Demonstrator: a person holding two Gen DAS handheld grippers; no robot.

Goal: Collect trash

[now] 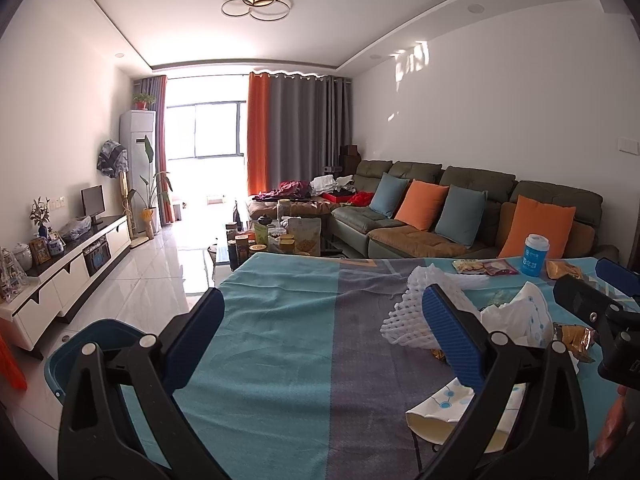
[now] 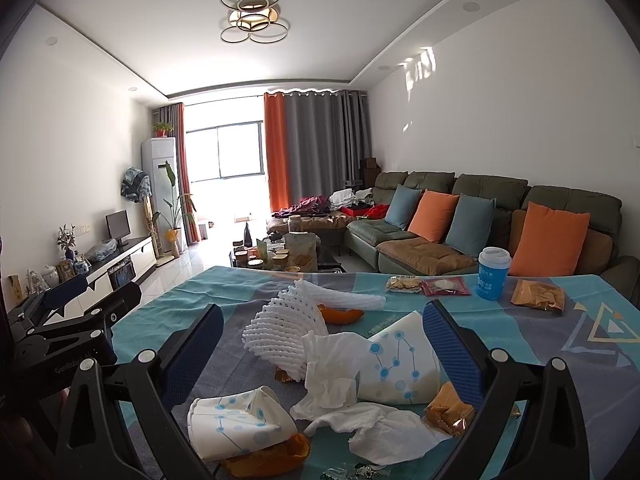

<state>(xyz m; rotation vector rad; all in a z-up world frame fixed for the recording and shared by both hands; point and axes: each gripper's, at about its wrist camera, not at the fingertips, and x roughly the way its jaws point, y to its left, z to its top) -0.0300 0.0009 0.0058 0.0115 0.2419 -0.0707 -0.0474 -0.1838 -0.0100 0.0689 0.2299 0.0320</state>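
Both grippers, left gripper and right gripper, are hanging wide open and empty; the crumpled tissue looks light and soft, best pinched at its bunched centre.

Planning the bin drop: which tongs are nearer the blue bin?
Left. The left tongs hover right beside the bin at the table's left edge; the right tongs are over the trash farther right.

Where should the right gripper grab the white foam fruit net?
Probably the bulged near end of the white foam fruit net, from above and the near side. It lies on the tablecloth with that end raised and soft, so the open right gripper could pinch it; its far end overlaps orange peel.
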